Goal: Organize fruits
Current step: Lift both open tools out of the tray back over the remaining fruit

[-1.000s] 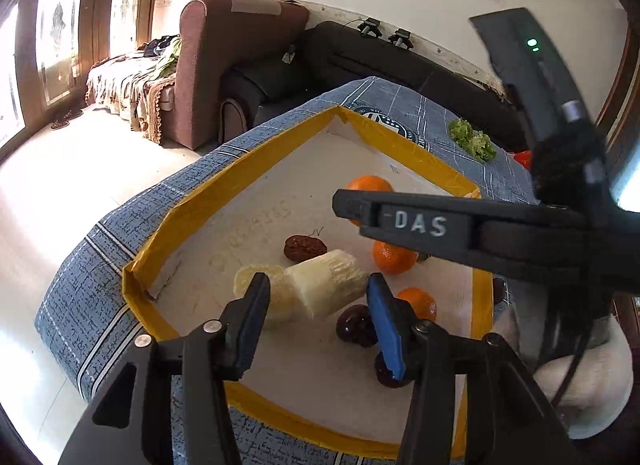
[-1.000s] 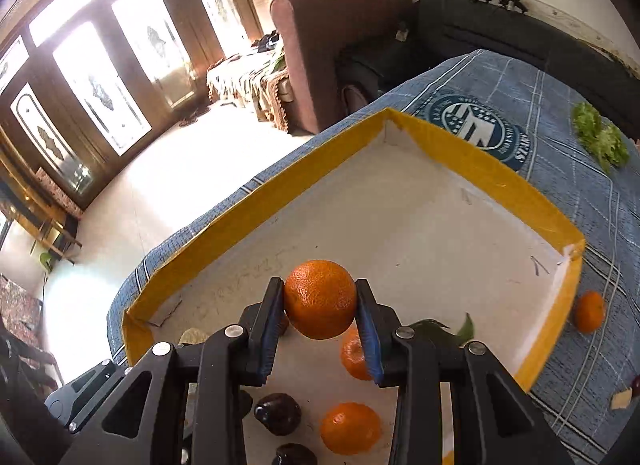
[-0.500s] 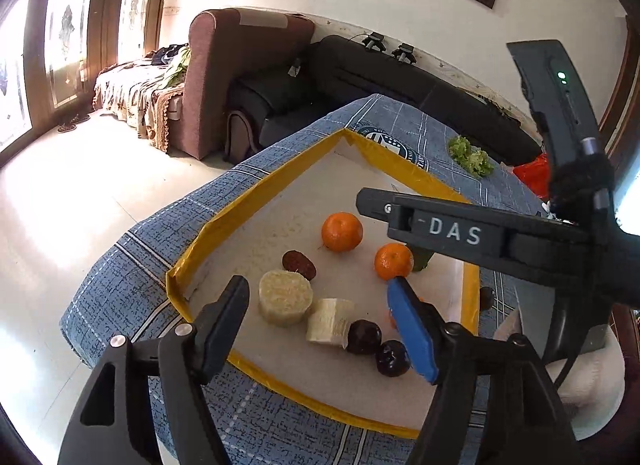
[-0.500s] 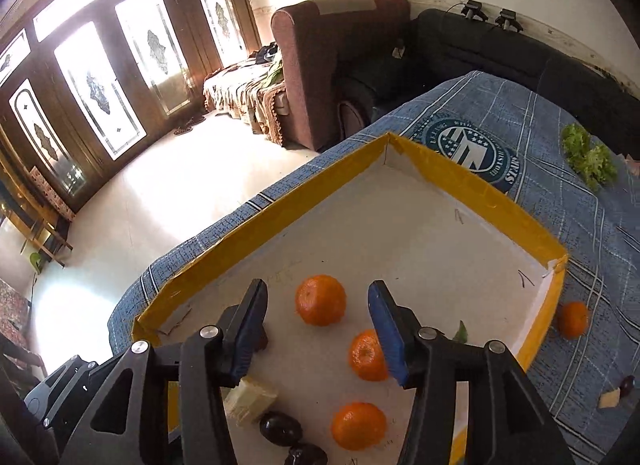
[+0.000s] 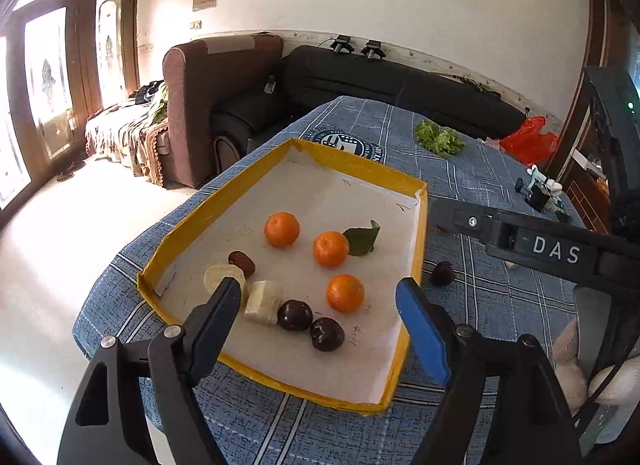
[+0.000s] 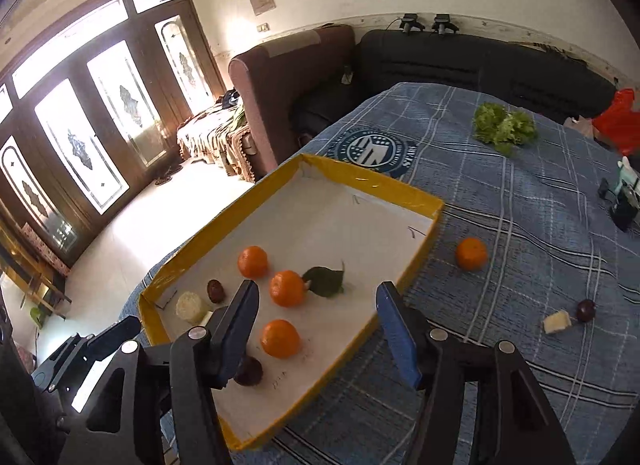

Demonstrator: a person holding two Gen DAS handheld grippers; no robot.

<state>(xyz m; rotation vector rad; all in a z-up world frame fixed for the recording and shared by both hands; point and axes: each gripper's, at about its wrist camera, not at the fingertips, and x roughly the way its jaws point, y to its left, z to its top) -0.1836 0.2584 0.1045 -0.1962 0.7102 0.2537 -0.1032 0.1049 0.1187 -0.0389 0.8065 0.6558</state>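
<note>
A yellow-rimmed tray (image 5: 224, 201) (image 6: 372, 181) holds three oranges (image 5: 282, 229) (image 5: 331, 249) (image 5: 345, 293), two dark plums (image 5: 295, 315), a brown date (image 5: 241, 263), two pale cut pieces (image 5: 262, 301) and a leaf (image 5: 362, 241). My left gripper (image 5: 320, 297) hangs above the tray's near end, jaws opening, nothing between them. My right gripper (image 6: 316, 301) hovers over the tray's near right side, jaws also opening and empty. On the cloth right of the tray lie an orange (image 6: 472, 253), a plum (image 6: 586, 310) and a pale piece (image 6: 557, 322).
A blue checked cloth (image 6: 520, 193) covers the table. Green lettuce (image 6: 502, 127) and a red bag (image 6: 618, 121) lie at its far side, a small black clip device (image 6: 622, 201) at the right. Sofas stand behind; the table's left edge drops to the floor.
The right gripper let go of an orange, now lying in the tray. The left gripper released a pale piece. Both pulled back and upward with jaws widening.
</note>
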